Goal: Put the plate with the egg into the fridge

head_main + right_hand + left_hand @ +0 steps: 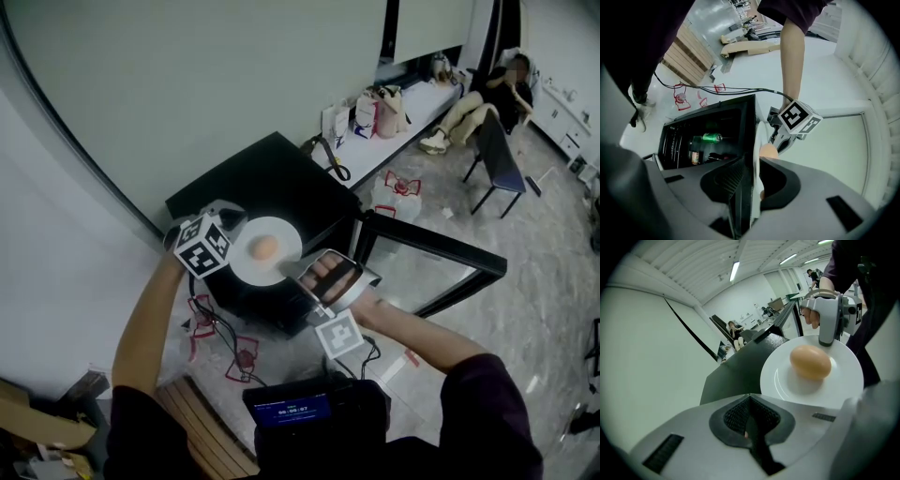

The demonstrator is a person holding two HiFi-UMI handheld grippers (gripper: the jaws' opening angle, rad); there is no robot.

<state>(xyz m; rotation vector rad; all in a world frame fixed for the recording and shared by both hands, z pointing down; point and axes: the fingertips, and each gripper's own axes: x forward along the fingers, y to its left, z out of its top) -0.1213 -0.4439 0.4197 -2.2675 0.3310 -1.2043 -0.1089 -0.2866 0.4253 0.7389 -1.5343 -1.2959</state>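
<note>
A white plate [284, 239] carrying a brown egg [265, 247] hangs level above the front edge of the black fridge [272, 178]. My right gripper [293, 272] is rolled on its side and shut on the plate's near rim. In the right gripper view the plate [756, 140] runs edge-on between the jaws, with the egg [768, 151] just beyond. My left gripper [231, 232] sits at the plate's left rim. In the left gripper view its jaws meet, with nothing seen between them. The plate [783, 380] and egg [811, 362] lie just past the left gripper [750, 398].
The fridge's glass door [431, 272] stands open to the right. Inside are a green can [711, 137] and other drinks. Cables [225, 347] trail on the floor beside a wooden pallet [202, 422]. A person sits on a chair [497, 150] at the back right, near several bags [375, 112].
</note>
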